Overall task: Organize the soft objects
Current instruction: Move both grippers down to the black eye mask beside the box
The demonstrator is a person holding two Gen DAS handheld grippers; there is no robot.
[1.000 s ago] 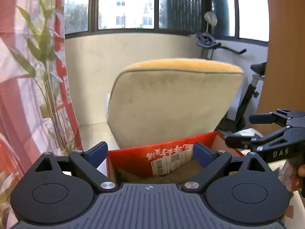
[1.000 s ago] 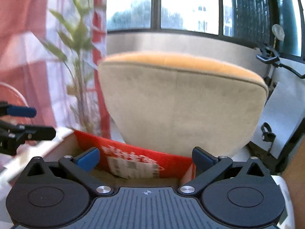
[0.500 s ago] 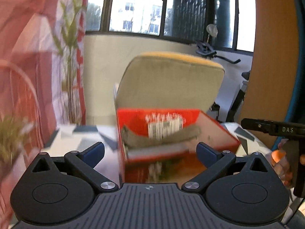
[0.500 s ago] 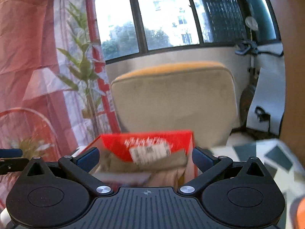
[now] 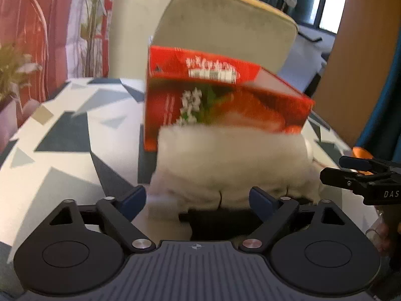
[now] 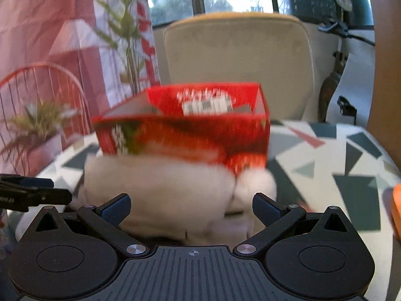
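Both grippers over white fluffy garment (image 5: 230, 168) lying against red carton (image 5: 225, 102). Left gripper (image 5: 198, 197) wide, closing, pads not touching; right gripper (image 6: 191, 204) wide, empty

1. The red box (image 5: 225, 105) stands mid-table, blocking the way straight ahead.
2. A white fluffy heap (image 5: 233, 165) lies against the box's near side.
3. Bare patterned tabletop (image 5: 62, 150) lies open to the left; more is free on the right (image 6: 338, 175).
4. A chair back (image 6: 238, 50) rises behind the box.
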